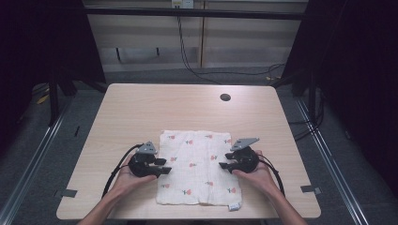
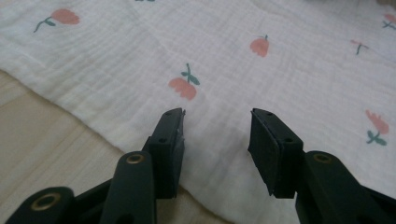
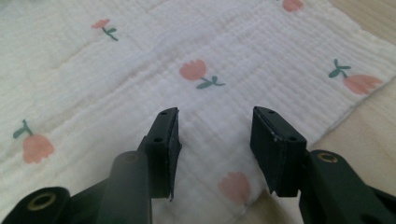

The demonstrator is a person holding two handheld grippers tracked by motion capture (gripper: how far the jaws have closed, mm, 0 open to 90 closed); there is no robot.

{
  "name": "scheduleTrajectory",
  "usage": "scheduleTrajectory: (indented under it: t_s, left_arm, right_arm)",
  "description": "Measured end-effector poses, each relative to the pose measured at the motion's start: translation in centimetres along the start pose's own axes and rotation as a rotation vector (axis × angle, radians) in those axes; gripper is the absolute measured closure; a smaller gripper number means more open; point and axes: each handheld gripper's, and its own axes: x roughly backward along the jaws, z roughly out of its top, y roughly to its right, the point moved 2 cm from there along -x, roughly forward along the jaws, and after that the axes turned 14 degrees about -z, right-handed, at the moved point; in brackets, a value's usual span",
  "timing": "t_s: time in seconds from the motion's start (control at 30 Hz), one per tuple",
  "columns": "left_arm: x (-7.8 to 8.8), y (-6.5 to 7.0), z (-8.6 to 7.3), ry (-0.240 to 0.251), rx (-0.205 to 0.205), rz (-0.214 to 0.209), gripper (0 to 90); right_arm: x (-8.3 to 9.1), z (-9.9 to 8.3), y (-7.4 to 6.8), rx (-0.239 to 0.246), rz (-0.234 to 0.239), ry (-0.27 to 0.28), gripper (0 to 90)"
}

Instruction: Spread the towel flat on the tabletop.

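Note:
A white cloth (image 1: pixel 197 166) printed with small pink flowers lies flat on the near half of the wooden table (image 1: pixel 141 108). My left gripper (image 1: pixel 163 167) sits at the cloth's left edge, pointing inward, open, its jaws just above the fabric (image 2: pixel 224 84). My right gripper (image 1: pixel 224 161) mirrors it at the right edge, also open over the cloth (image 3: pixel 140 84). In the left gripper view (image 2: pixel 217 122) and the right gripper view (image 3: pixel 215 120) nothing lies between the black jaws. A hand holds each gripper from below.
A round cable hole (image 1: pixel 225 97) is set in the table's far right part. Tape marks (image 1: pixel 309 189) sit near the front corners. Dark curtains and a floor with cables surround the table.

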Motion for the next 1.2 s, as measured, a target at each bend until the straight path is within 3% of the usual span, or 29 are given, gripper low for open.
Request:
scheduleTrajectory:
  t_s: [0.07, 0.13, 0.27, 0.47, 0.7, 0.83, 0.97, 1.03, 1.2]
  left_arm:
    - [0.0, 0.2, -0.2, 0.004, -0.022, 0.032, 63.6]
    - [0.1, 0.3, -0.2, -0.013, -0.033, 0.055, 75.4]
    - [0.0, 0.7, -0.4, -0.013, -0.039, 0.040, 86.5]
    - [0.0, 1.2, -0.6, -0.012, -0.025, -0.003, 88.2]
    - [0.2, 2.0, -1.0, -0.030, -0.019, -0.026, 88.1]
    - [0.2, 2.5, -1.1, -0.043, -0.017, -0.040, 87.7]
    - [0.3, 2.8, -1.1, -0.054, -0.021, -0.058, 82.5]
    - [0.3, 2.8, -1.1, -0.047, -0.016, -0.063, 79.5]
    - [0.6, 2.6, -0.6, -0.027, -0.011, -0.067, 71.4]
  right_arm:
    - [0.2, -0.1, 0.0, -0.003, -0.010, -0.008, 58.9]
    - [0.4, -0.3, 0.1, -0.009, -0.020, -0.007, 68.1]
    - [0.8, -0.6, 0.1, -0.008, -0.010, -0.016, 79.9]
    - [1.1, -0.9, -0.1, -0.015, 0.019, -0.019, 86.4]
    - [1.7, -1.3, -0.5, -0.021, 0.040, -0.028, 86.2]
    - [2.2, -1.5, -0.8, 0.007, 0.043, -0.036, 84.0]
    - [2.6, -1.8, -1.2, 0.020, 0.044, -0.035, 75.3]
    - [2.4, -1.8, -1.1, -0.006, 0.061, -0.025, 66.8]
    - [2.4, -1.4, 0.3, -0.046, 0.036, 0.009, 61.3]
